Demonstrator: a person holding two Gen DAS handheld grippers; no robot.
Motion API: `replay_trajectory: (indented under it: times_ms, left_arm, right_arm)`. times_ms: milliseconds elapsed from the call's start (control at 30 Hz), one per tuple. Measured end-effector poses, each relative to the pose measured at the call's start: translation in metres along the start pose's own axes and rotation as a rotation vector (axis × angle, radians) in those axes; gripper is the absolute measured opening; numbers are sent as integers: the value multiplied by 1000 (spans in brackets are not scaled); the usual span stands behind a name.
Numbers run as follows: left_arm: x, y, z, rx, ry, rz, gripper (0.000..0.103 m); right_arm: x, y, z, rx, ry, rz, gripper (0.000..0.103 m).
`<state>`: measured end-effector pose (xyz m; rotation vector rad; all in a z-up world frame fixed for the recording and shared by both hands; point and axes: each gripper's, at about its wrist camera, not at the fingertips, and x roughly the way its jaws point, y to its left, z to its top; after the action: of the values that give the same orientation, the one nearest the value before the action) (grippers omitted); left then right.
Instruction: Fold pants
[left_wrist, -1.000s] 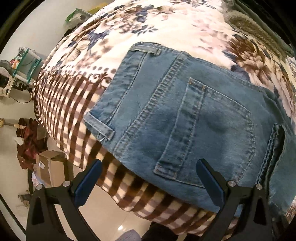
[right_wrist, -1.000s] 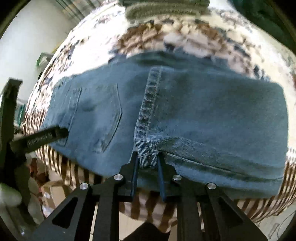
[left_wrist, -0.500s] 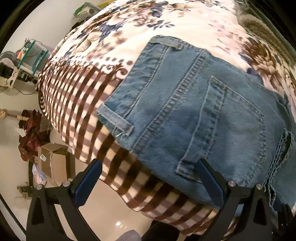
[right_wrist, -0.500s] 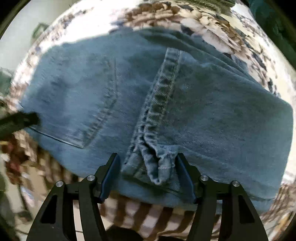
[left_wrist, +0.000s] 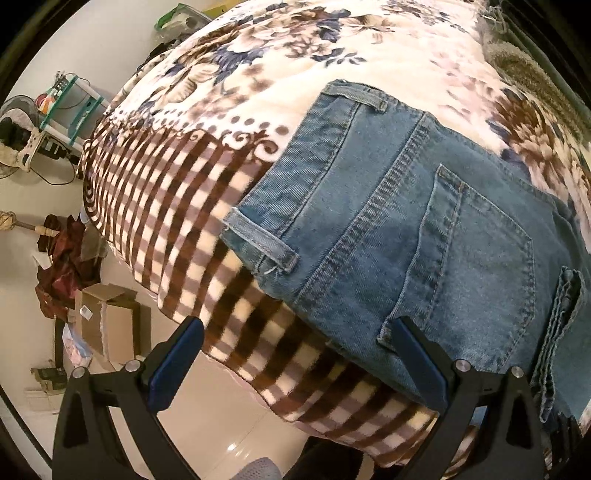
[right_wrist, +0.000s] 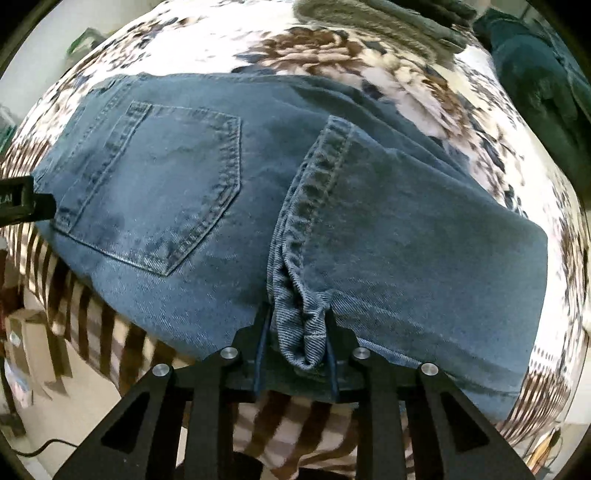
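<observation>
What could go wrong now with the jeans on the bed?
The right hand-held gripper pinches only the bunched hem, so the denim may slip out. The jeans lie near the edge of the blanket; a pull might drag them off. The left hand-held gripper is open, holding nothing.

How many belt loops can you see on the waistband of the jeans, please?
2 on the jeans: one belt loop at the waistband's near corner by the checked blanket, another belt loop at the far corner. Others may be hidden underneath.
</observation>
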<state>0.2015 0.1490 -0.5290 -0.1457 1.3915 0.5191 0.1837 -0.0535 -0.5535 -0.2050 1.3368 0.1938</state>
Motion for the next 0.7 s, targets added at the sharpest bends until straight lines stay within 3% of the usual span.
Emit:
replay_trajectory:
  times_ms: [67,100,133,200,233,300,400,500,533,600,700]
  left_arm:
    - [2,-1,-1,-3,8,-3,103]
    - [2,0,-2,-14,13,-11,103]
    - [2,1,-2,-23,16,-18,103]
    - [2,8,-4,-61,23,-49,103]
    - [1,14,-4,-89,23,-79,103]
    - [0,30,-6,-167,23,-140,103]
    - [7,55,-9,-317,27,-216,103]
    - [25,75,-15,-447,64,-250,103]
    - [29,77,-16,-468,74,-252,103]
    - [35,82,-19,-502,81,-272,103]
    - [37,81,-22,-497,72,-280,103]
  right_arm:
    - [8,2,4,-16,44,11,29]
    - [11,-1,7,0,69,37,36]
    - [12,-6,10,38,81,77,39]
    - [10,-24,18,135,113,216,60]
    - [6,-32,20,183,115,267,62]
    - [-7,-58,24,310,90,356,70]
    - [-29,-102,20,498,-4,330,79]
    - [-16,-131,10,558,52,150,78]
    - [-4,-138,3,569,79,143,75]
    - [17,-138,-10,549,175,126,51]
    - [11,-122,-21,432,152,94,51]
